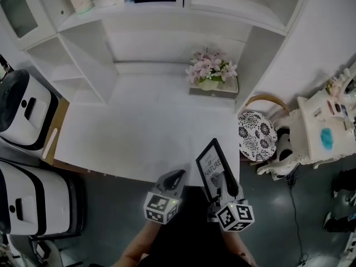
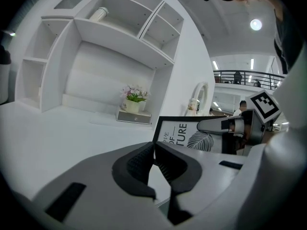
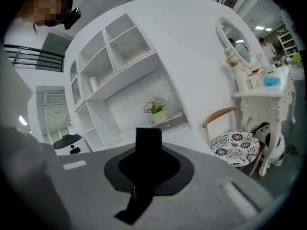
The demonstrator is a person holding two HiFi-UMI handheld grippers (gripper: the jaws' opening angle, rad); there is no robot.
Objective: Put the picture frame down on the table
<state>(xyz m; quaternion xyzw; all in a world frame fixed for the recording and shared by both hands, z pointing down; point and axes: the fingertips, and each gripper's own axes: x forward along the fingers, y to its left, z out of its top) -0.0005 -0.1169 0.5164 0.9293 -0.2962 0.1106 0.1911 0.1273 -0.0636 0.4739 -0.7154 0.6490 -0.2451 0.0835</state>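
- Your right claw (image 1: 223, 178) is clenched on the picture frame (image 1: 209, 167), gripping it by its lower edge.
- In the right gripper view, the picture frame (image 3: 148, 137) sits edge-on as a dark strip between the pads of your right claw (image 3: 148, 163).
- The frame stands nearly upright at the near right corner of the white bench (image 1: 139, 132), straddling the front edge. No view shows whether it touches the bench.
- Its printed face, with lettering and a leaf drawing, is turned toward your left side. The left gripper view shows that face (image 2: 184, 135) just beyond your left claw (image 2: 154, 145).
- Your left claw (image 1: 177, 176) is clenched with its pads meeting at the tips and nothing between them. It hangs just beside the frame at the bench's front edge.
- Toward the back right of the bench, a pot of pink flowers (image 1: 211, 71) stands on a flat box (image 1: 214, 92), well apart from the frame.
- To the right of the bench is a chair with a black-and-white patterned seat (image 1: 257, 133), and beyond it a white dressing table (image 1: 322, 132).
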